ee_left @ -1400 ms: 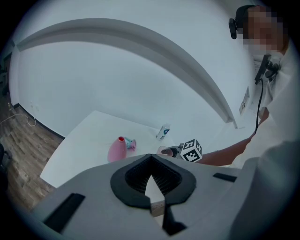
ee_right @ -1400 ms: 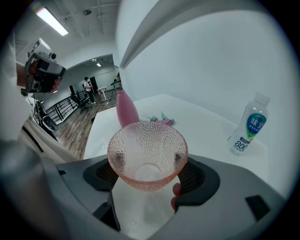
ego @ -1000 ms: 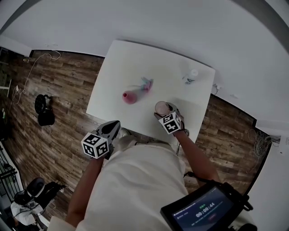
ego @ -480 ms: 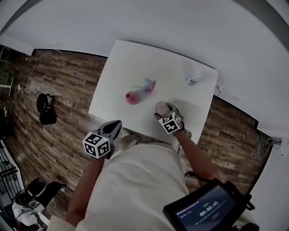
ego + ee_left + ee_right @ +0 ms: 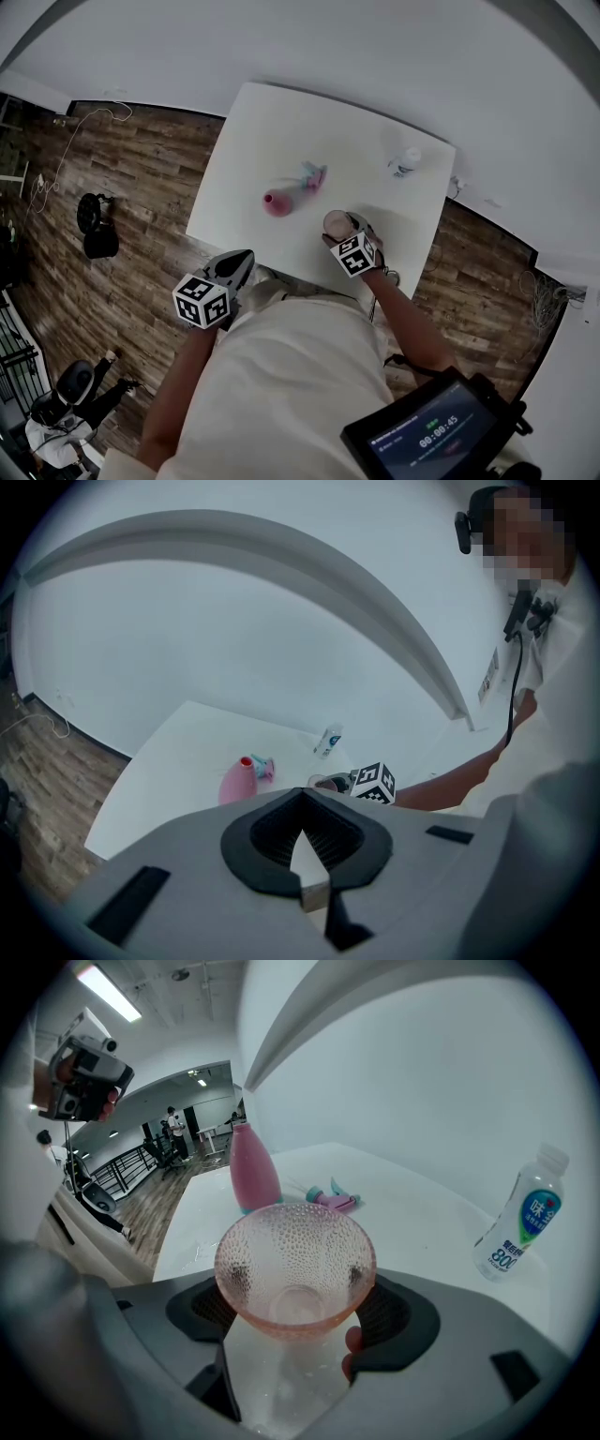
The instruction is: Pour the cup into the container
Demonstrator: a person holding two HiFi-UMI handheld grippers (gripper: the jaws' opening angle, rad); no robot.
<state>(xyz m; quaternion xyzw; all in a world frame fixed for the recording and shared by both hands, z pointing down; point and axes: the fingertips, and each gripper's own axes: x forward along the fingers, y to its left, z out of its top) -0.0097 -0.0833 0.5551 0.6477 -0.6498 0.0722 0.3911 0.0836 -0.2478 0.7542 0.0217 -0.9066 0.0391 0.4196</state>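
White table (image 5: 253, 122), seen from beside the person working at it. The pink container (image 5: 275, 201) serves as the reference point for all positions.

Right gripper (image 5: 341, 231): on the near-right side of the container, over the table's near part. Its two jaws are closed against opposite sides of the cup (image 5: 334, 221). In the right gripper view the black pads press the cup's wall left and right, and the gripper (image 5: 292, 1286) carries the cup (image 5: 295, 1241) with its mouth facing the camera. The cup is clear, pinkish and dimpled. Whether it rests on the table or hangs just above it cannot be told. From here the container (image 5: 253, 1168) stands beyond the cup's rim and apart from it.

Left gripper (image 5: 239, 261): on the near-left side of the container, off the table's near edge and close to the person's body. In the left gripper view its jaws (image 5: 302, 808) are pressed together with nothing between them. The container (image 5: 234, 782) shows past their tips, red-topped.

Small teal-and-pink object (image 5: 309, 175): lying just beyond the container, on its far-right side.

Plastic water bottle (image 5: 404, 161): upright, well to the right of the container, near the table's far-right corner; white cap and blue label in the right gripper view (image 5: 520, 1213).
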